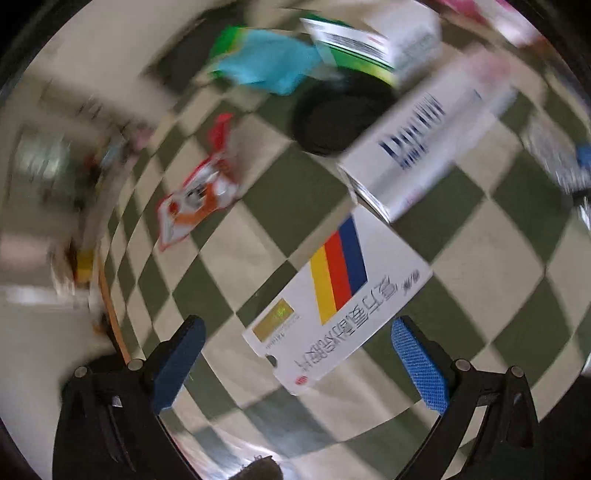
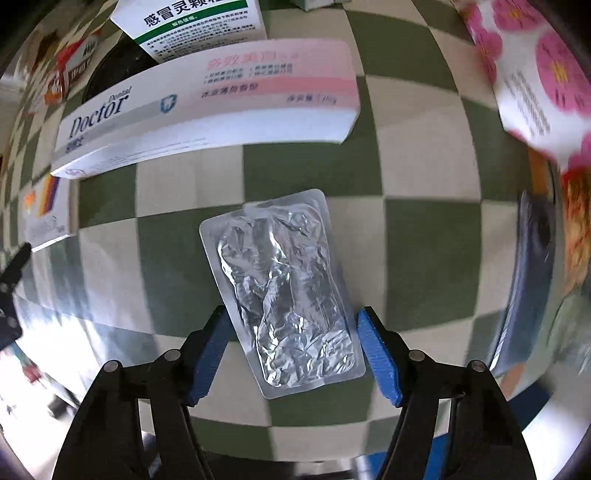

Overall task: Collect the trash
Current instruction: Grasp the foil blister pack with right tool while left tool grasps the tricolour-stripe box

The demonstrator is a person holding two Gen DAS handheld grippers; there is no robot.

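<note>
Right wrist view: green-and-cream checkered cloth underneath everything; long white-and-pink toothpaste box far across it, green-trimmed medicine box beyond that, leaning over a black round container; flower-printed pack at far right. Nearer, crumpled silver blister pack flat on the cloth, tilted, near end lying between the spread jaws of the right gripper, left blue pad just beside its edge, right pad close by, contact not clear. Left wrist view, blurred: same cloth, toothpaste box far right, black container, blue crumpled scrap, red-and-orange wrapper at left. White box with yellow, red and blue stripes flat just ahead of the left gripper, near corner reaching between the widely spread jaws, touching neither pad.
</note>
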